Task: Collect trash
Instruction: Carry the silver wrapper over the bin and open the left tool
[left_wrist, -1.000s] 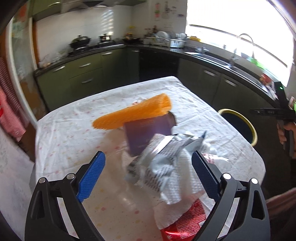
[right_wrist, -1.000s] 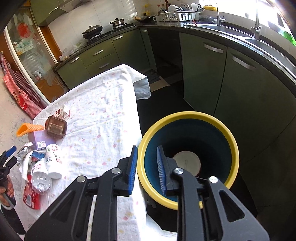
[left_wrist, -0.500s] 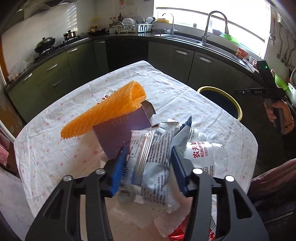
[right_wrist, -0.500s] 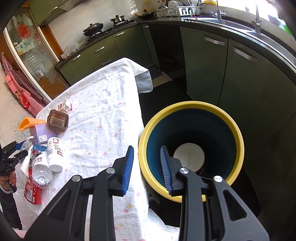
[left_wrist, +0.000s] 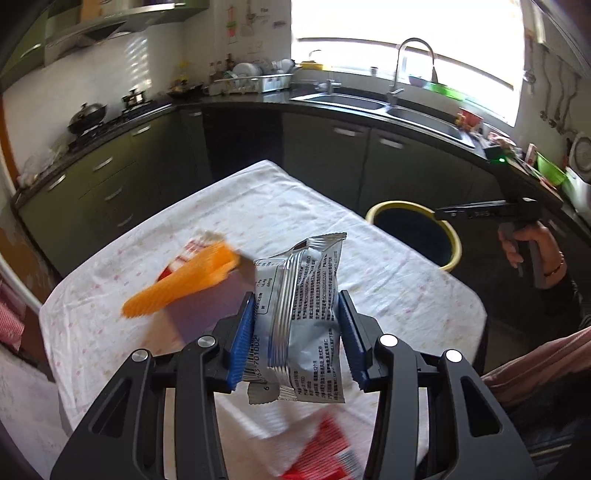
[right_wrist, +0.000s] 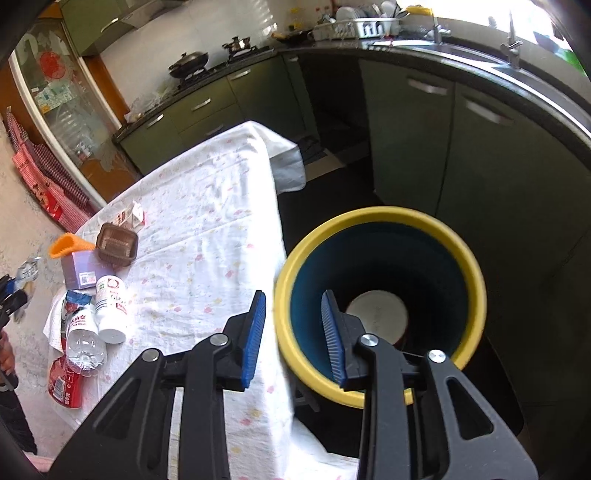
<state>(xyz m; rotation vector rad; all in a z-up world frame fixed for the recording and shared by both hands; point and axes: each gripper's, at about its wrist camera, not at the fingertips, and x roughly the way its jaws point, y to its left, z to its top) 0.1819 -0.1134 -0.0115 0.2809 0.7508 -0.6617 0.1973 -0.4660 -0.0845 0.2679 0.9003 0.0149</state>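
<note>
A table under a white cloth is seen with a yellow-rimmed bin just off its edge, and trash is left at the near corner: a bottle, a red can and an orange sleeve. A silver wrapper is pinched upright in the left gripper, clear of the cloth and well short of the bin, while the right gripper is held partly spread, nothing clamped, with the bin's near rim between its jaws. The slick foil could be lost from the pads on the way across, since only its crumpled sides are caught, or be dropped onto the cloth if released short of the rim.
</note>
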